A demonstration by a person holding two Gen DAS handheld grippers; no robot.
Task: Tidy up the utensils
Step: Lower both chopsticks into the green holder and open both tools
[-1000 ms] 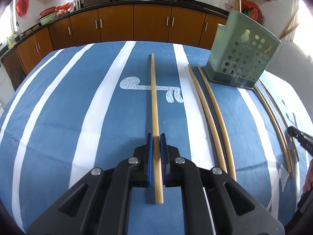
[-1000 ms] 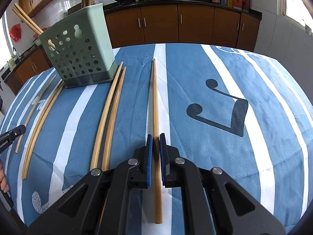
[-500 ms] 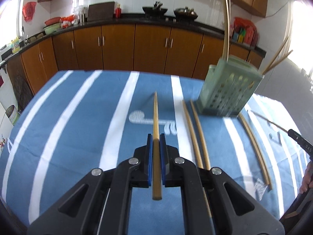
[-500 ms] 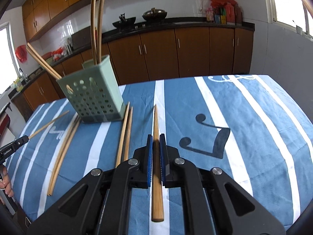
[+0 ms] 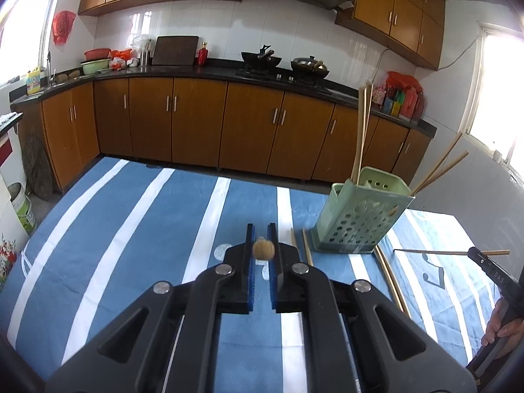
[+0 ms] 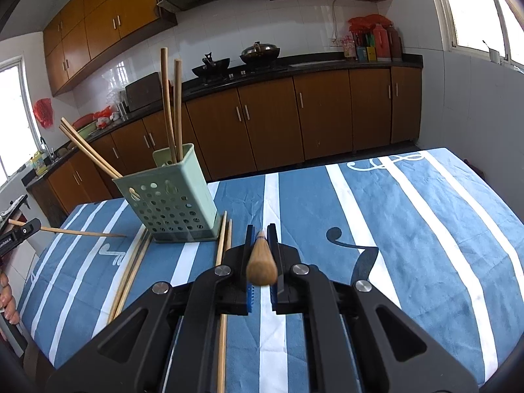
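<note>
Chopstick (image 5: 262, 250) sits pinched in your left gripper (image 5: 262, 239), lower centre of the left wrist view, seen end-on because you've tipped it to point away from the lens. The green holder (image 5: 362, 214) stands right of centre with sticks already upright in it, so that tilt probably sets up a tip-first drop. Spare chopsticks (image 5: 306, 245) lie on the blue striped cloth (image 5: 131, 229) at the holder's base. Right wrist view: your right gripper (image 6: 262, 239) likewise clamps a second chopstick (image 6: 261, 267), butt toward the camera, centre frame. Holder (image 6: 170, 203) sits left of centre, loose pair (image 6: 226, 242) just beside it.
</note>
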